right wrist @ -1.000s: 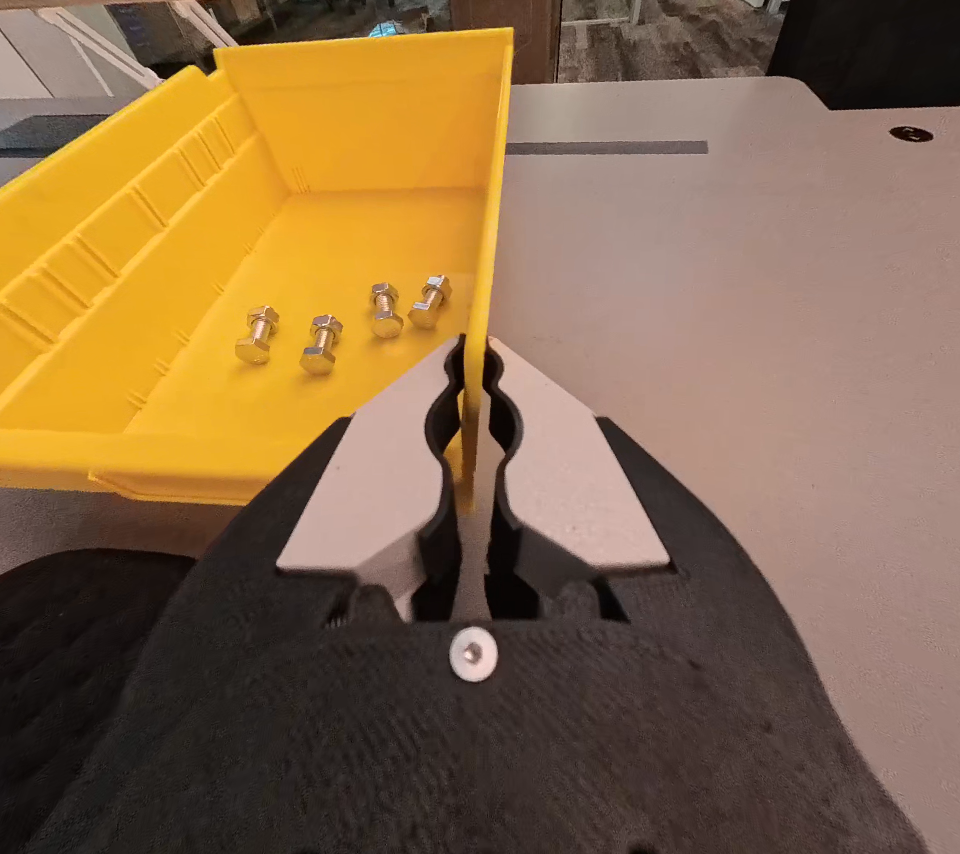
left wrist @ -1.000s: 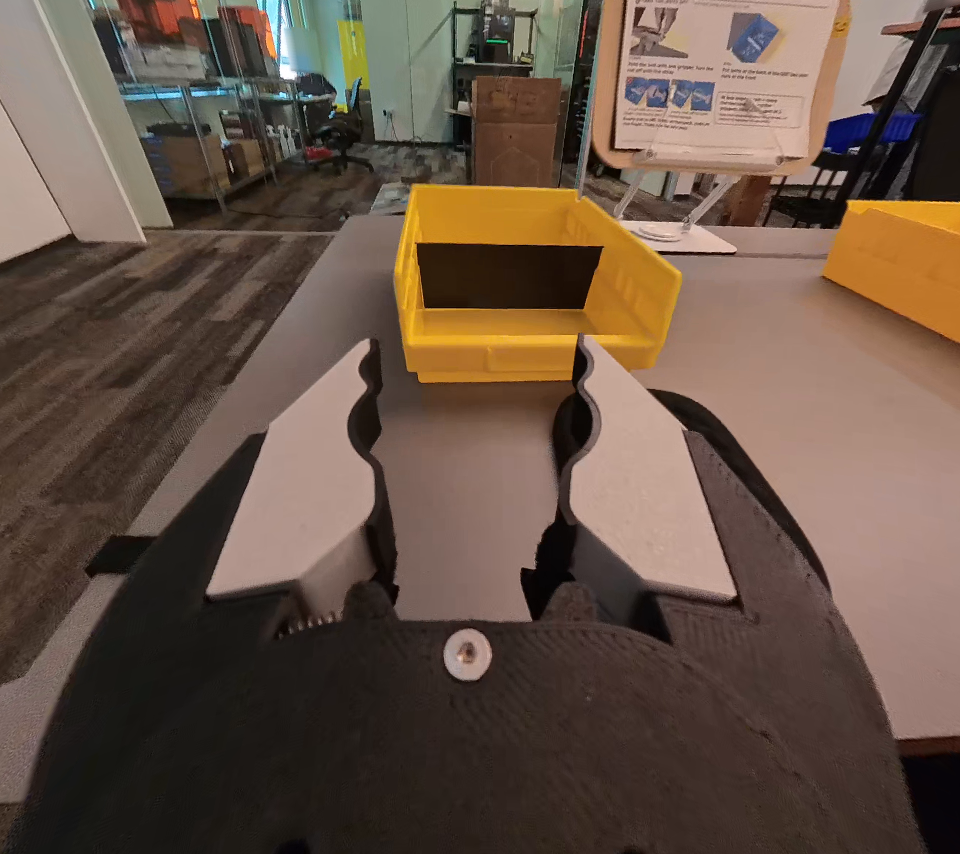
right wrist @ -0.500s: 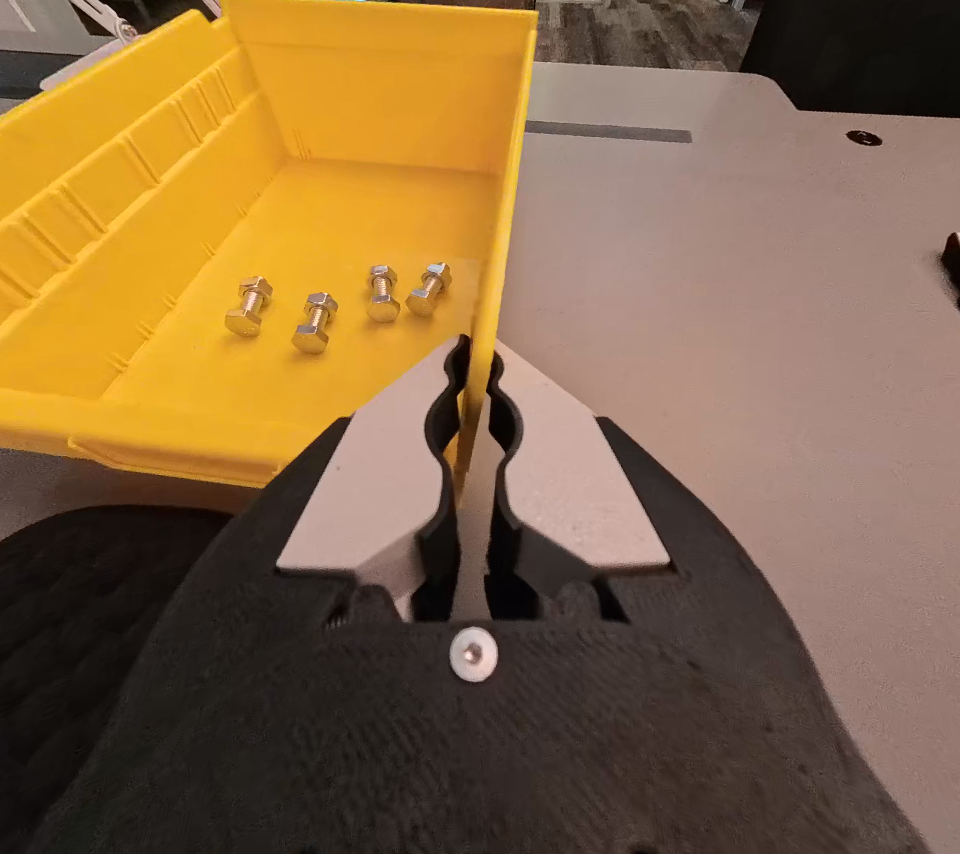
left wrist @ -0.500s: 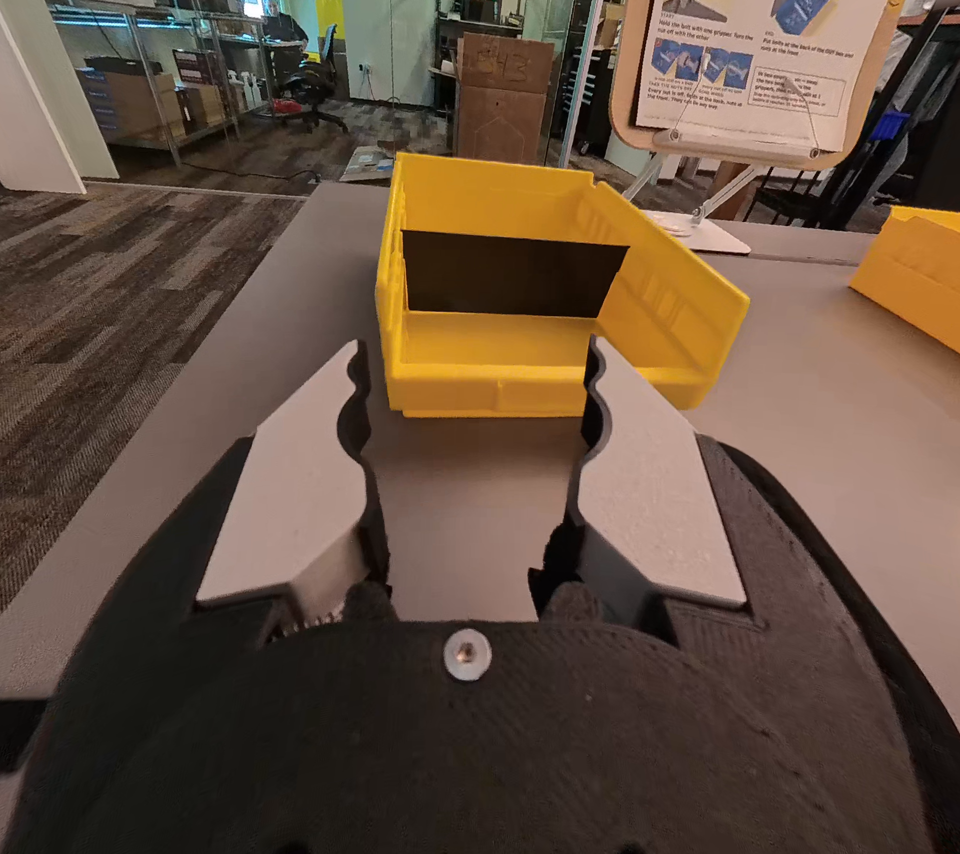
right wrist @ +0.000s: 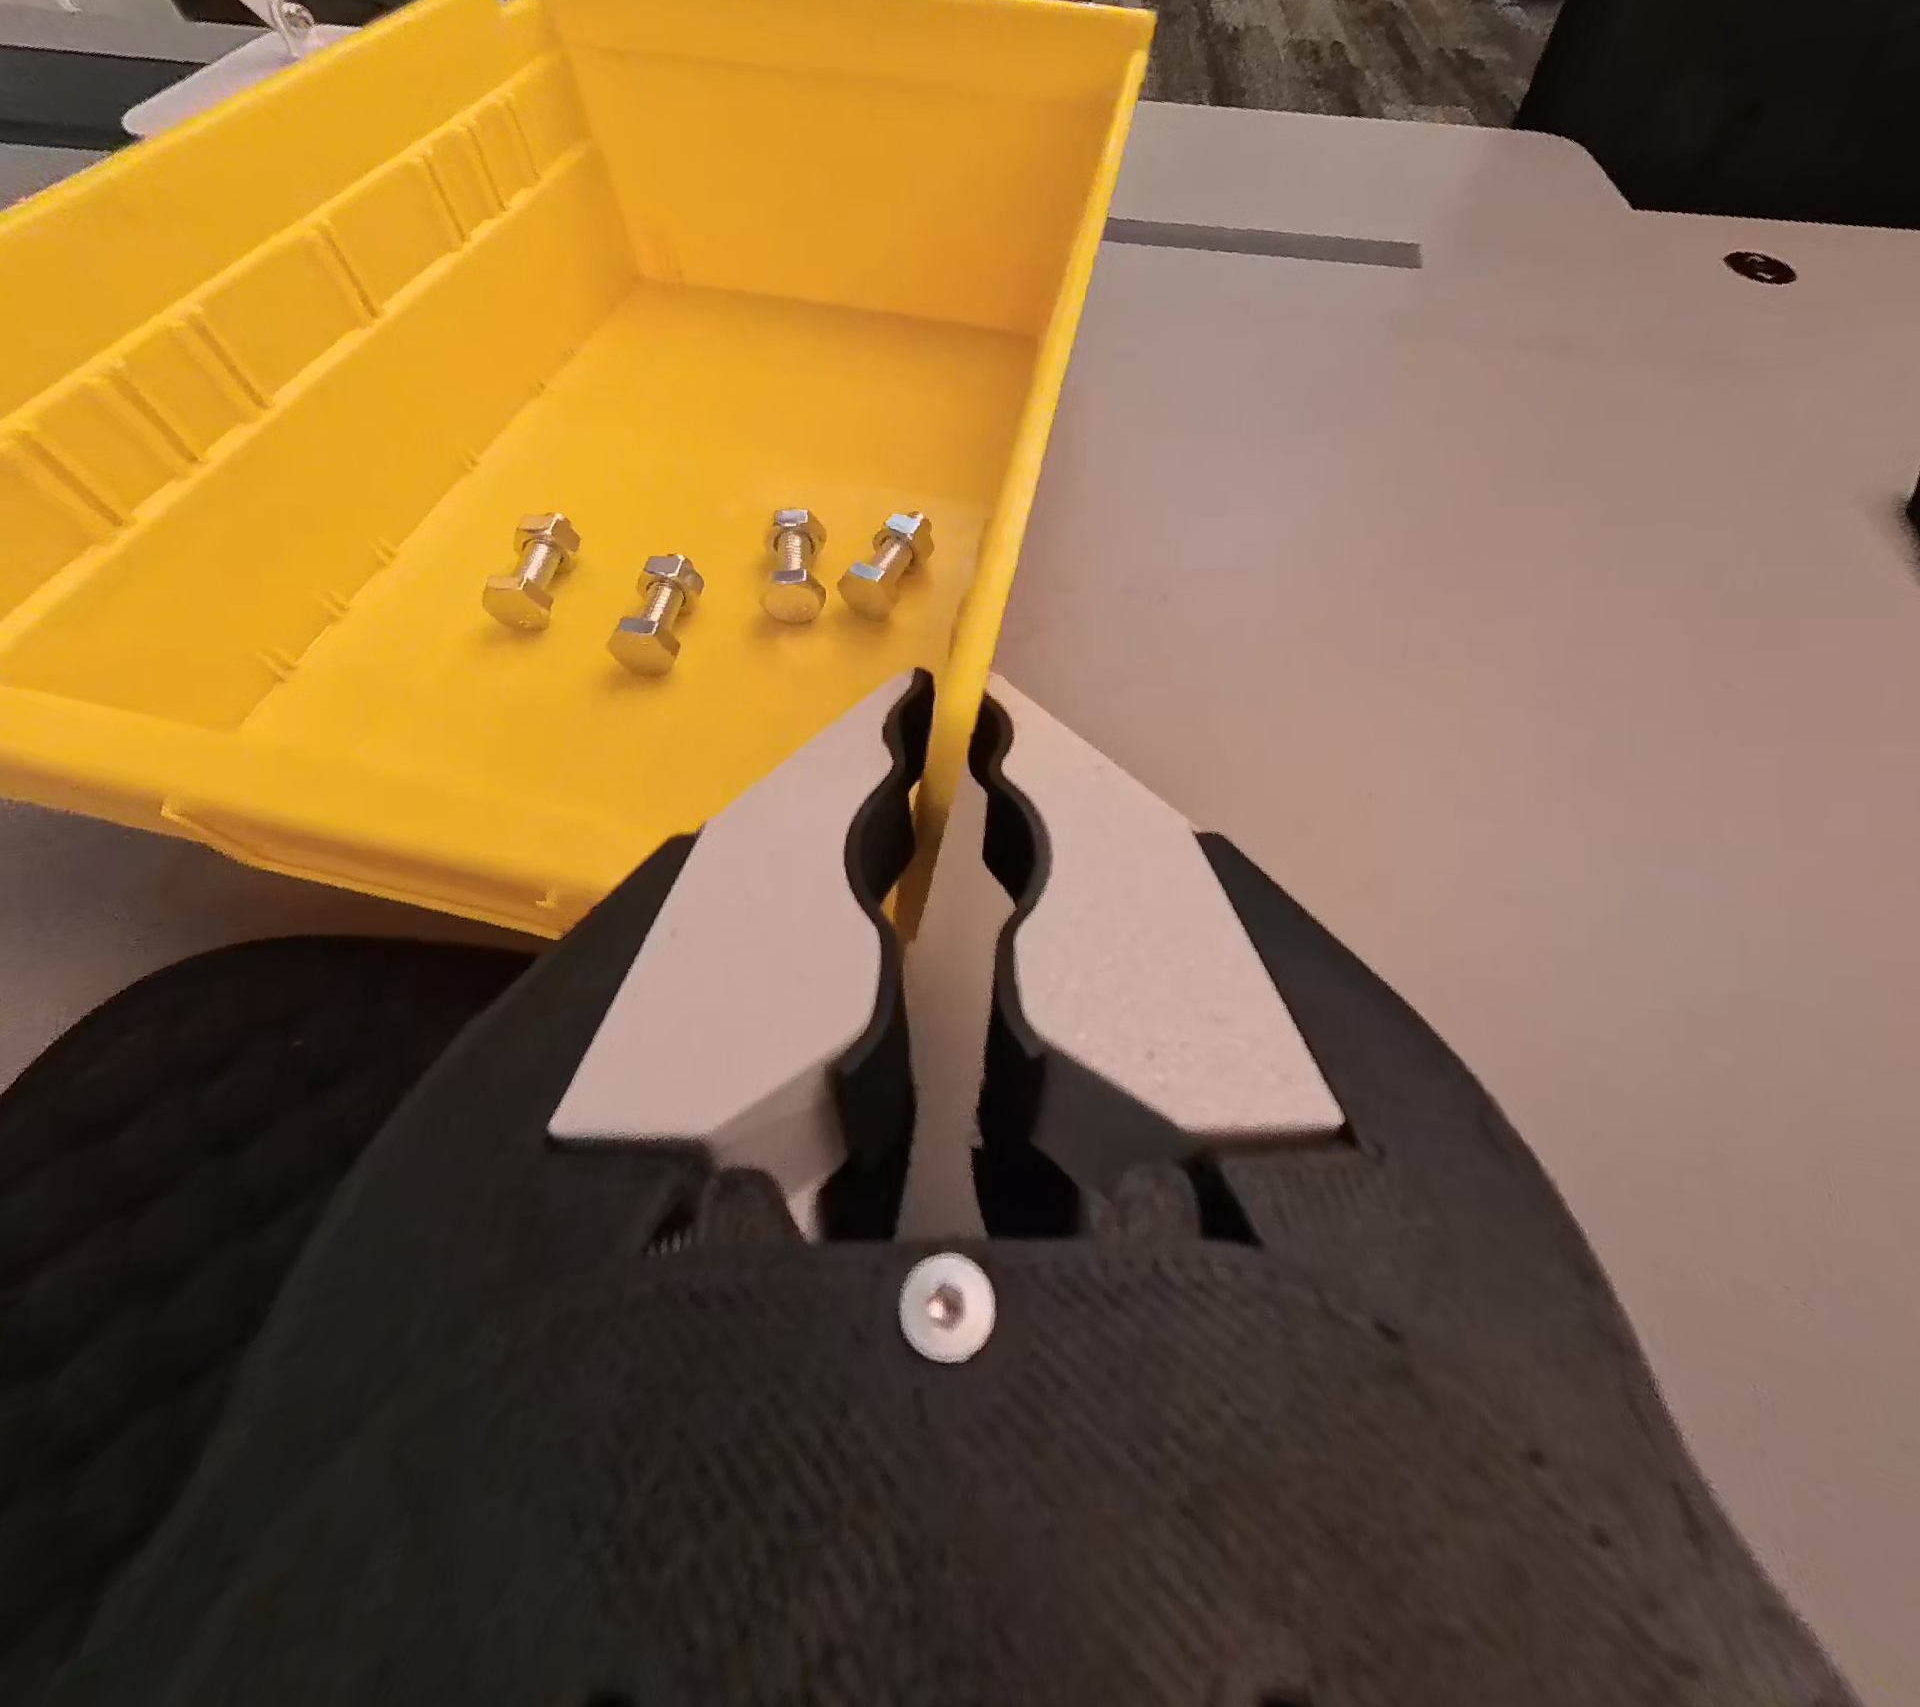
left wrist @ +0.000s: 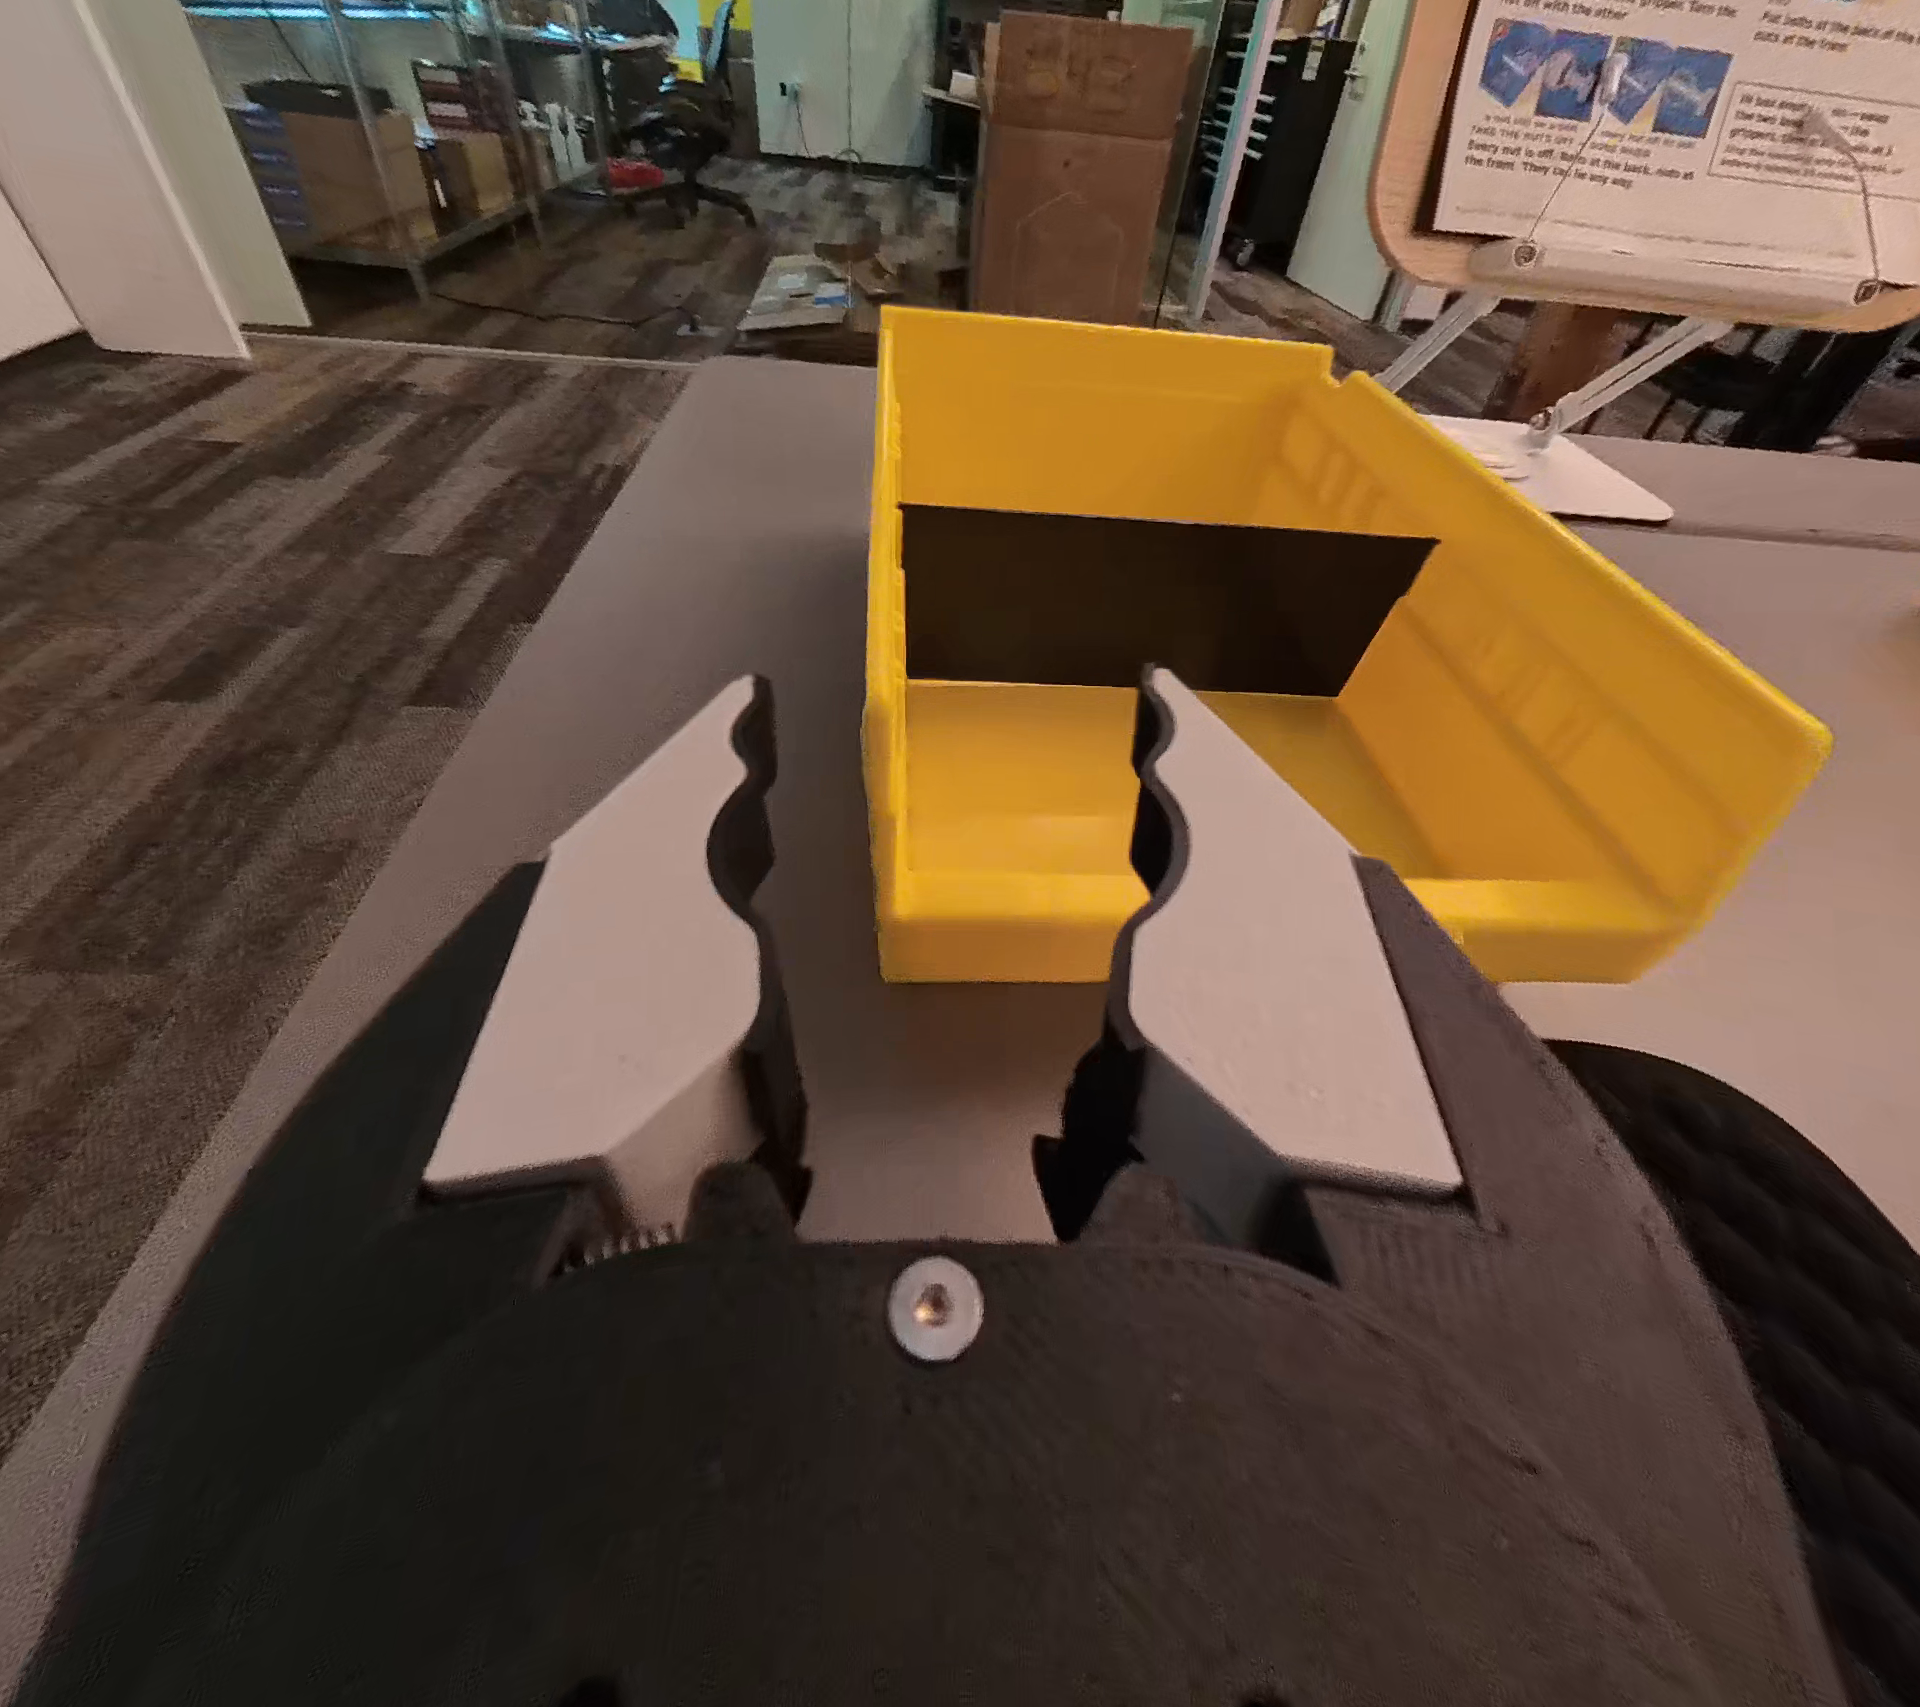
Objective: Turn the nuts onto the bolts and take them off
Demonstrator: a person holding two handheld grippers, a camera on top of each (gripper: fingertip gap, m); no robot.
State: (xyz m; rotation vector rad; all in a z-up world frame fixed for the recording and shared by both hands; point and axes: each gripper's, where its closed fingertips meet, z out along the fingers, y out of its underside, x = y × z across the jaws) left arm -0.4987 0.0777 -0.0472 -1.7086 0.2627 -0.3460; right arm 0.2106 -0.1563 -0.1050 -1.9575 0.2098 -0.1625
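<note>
Several silver bolts with nuts on them [right wrist: 655, 629] lie in a row on the floor of a yellow bin [right wrist: 852, 130] in the right wrist view. My right gripper [right wrist: 956, 686] is shut to a narrow slit and holds nothing. It hovers over the bin's front right corner, and the bin's right wall shows through the slit. In the left wrist view another yellow bin [left wrist: 1101, 410] with a black divider [left wrist: 1153, 597] stands on the grey table [left wrist: 727, 577]. Its front compartment is empty. My left gripper [left wrist: 951, 691] is open and empty, just short of this bin's front left corner.
An instruction board [left wrist: 1662, 47] on a white stand [left wrist: 1579, 494] stands behind the bins. The table's left edge drops to a wood-pattern floor [left wrist: 260, 618]. The other gripper's black body shows at the lower right [left wrist: 1787, 1242] and at the lower left [right wrist: 208, 1138]. A small hole [right wrist: 1758, 267] is in the table. Across from one pair of fingers to the other is roughly 75 cm.
My left gripper has moved forward and left toward the divided bin, staying open. My right gripper has shifted over the bolt bin's corner. Its jaws have not changed.
</note>
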